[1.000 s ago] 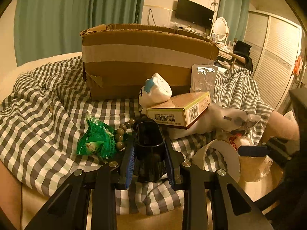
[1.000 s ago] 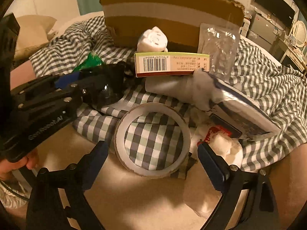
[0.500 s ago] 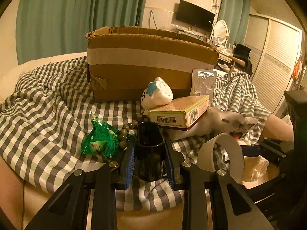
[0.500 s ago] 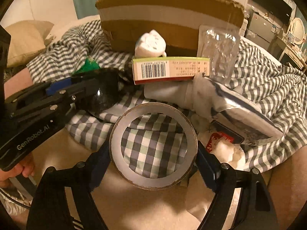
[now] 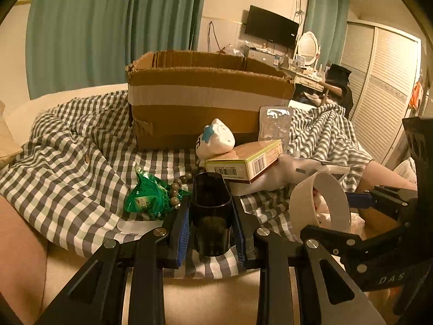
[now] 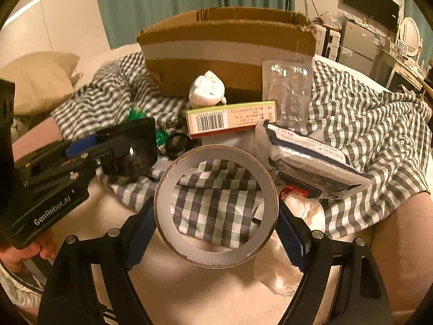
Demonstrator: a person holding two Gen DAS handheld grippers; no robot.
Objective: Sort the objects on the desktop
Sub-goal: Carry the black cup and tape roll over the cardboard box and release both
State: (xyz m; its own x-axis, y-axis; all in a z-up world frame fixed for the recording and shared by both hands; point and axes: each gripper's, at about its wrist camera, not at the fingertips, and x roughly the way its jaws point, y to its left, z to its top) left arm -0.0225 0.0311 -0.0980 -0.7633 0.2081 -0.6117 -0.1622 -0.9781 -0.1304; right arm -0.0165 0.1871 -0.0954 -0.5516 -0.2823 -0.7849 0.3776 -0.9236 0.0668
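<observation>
Checked cloth [image 5: 67, 162] over bed, cardboard box [image 5: 205, 100], green curtains [image 5: 108, 27]

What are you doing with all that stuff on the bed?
Sorting it. The left gripper is clamped on a dark plastic cup, and the right gripper is squeezing a tape roll. The open cardboard box stands behind them on the checked cloth, with a medicine carton, a green packet and beads lying out.
</observation>
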